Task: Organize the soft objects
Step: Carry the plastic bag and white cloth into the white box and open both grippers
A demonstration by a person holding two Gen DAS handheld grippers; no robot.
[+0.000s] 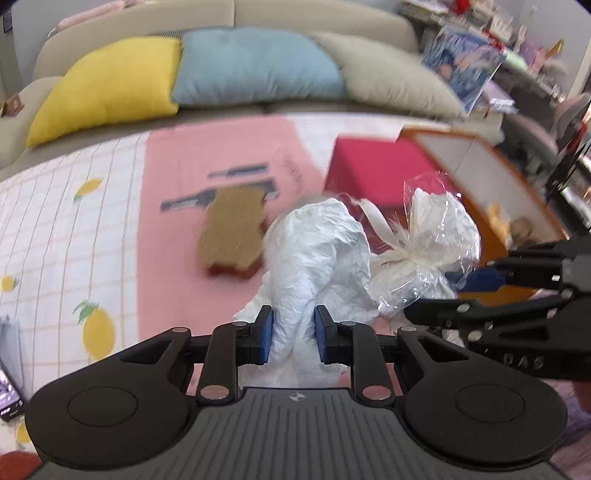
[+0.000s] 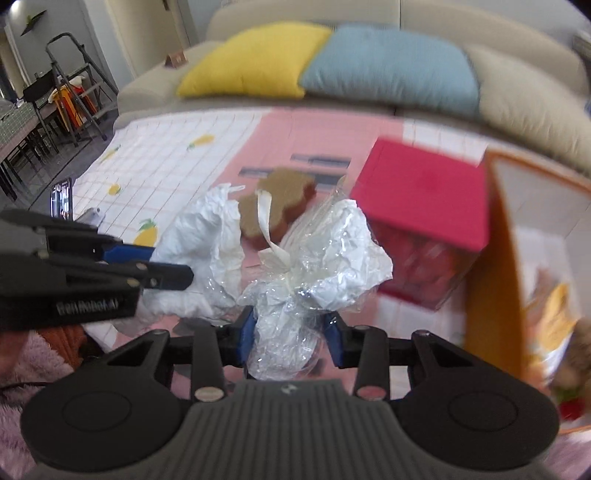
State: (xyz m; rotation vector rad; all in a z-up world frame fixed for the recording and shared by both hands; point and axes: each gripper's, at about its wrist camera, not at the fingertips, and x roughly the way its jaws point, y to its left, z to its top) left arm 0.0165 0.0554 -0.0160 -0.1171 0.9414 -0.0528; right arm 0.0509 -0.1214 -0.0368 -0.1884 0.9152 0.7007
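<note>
A: What is the biggest thing here?

B: A beige sofa [image 1: 314, 14] at the back, with a yellow cushion [image 1: 110, 85], a blue cushion [image 1: 255, 66] and a beige cushion [image 1: 391, 74]. In front lies a pink mat [image 1: 207, 162] on a white checked cloth with lemons [image 1: 66, 206].

A: And where do the soft things go?

B: I think into the orange-rimmed box [image 2: 487, 258] at the right side, beside a red box [image 2: 421, 192]; something plush sits already inside. That is my guess only.

A: Where is the task's thing?

B: It is a white crumpled wrapping bundle [image 1: 317, 251], with clear film and a cream ribbon [image 2: 273, 243] tied at its middle. It hangs between both grippers, above the mat. Its long axis runs from one gripper across to the other.

A: How do the fingers stand?

B: The left gripper [image 1: 294, 334] is clenched on the white paper end. The right gripper [image 2: 291, 334] grasps the film-covered end. The right gripper is nearer to the box, so the box lies to the right of the fingers.

A: Something smaller?

B: A brown flower-shaped sponge [image 1: 232, 232] lies on the mat behind the bundle, apart from it.
</note>
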